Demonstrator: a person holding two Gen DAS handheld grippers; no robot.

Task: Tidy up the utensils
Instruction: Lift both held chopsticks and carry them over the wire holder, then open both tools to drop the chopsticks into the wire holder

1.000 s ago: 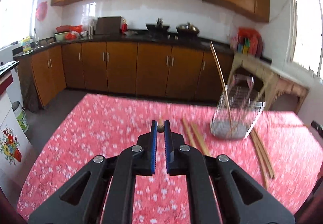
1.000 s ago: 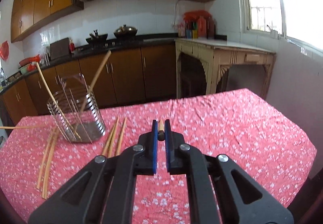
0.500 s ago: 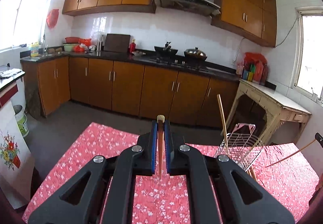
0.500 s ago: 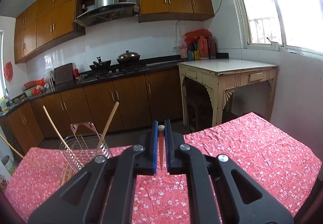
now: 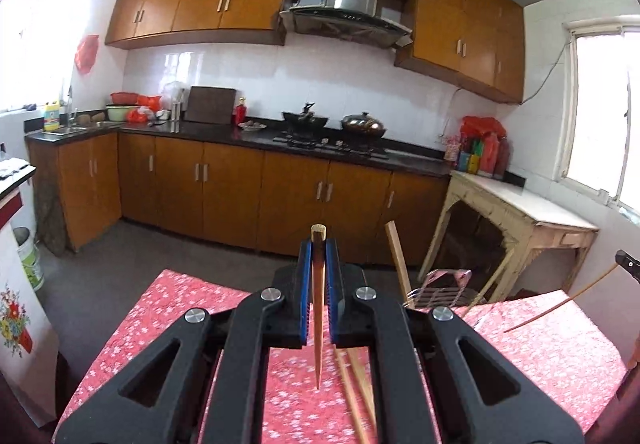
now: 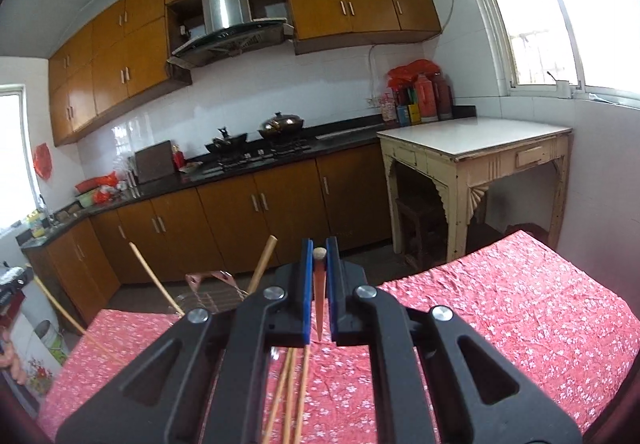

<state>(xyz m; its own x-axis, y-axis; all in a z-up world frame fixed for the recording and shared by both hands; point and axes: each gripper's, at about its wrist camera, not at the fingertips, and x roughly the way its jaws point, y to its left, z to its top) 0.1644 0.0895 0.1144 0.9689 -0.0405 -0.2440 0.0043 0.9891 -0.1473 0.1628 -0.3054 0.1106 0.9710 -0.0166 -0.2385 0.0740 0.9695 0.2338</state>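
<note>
My left gripper [image 5: 319, 244] is shut on a wooden chopstick [image 5: 318, 308] that points back toward the camera, above the table. My right gripper [image 6: 319, 246] is shut on another wooden chopstick [image 6: 319, 300], held the same way. The wire utensil basket [image 5: 442, 290] stands on the table to the right of the left gripper with two chopsticks [image 5: 398, 260] leaning in it; in the right wrist view the basket [image 6: 214, 294] is left of the gripper. Loose chopsticks [image 5: 358, 384] lie on the tablecloth; they also show in the right wrist view [image 6: 290, 396].
The table carries a red flowered cloth [image 5: 552, 348]. Behind it are brown kitchen cabinets [image 5: 224, 180], a stove with pots [image 5: 332, 124] and a cream side table [image 6: 476, 148]. The other gripper's chopstick [image 5: 560, 304] shows at the right edge.
Both grippers have risen and tilted up with their chopsticks. The table and basket have dropped lower in both views, and more of the kitchen wall shows.
</note>
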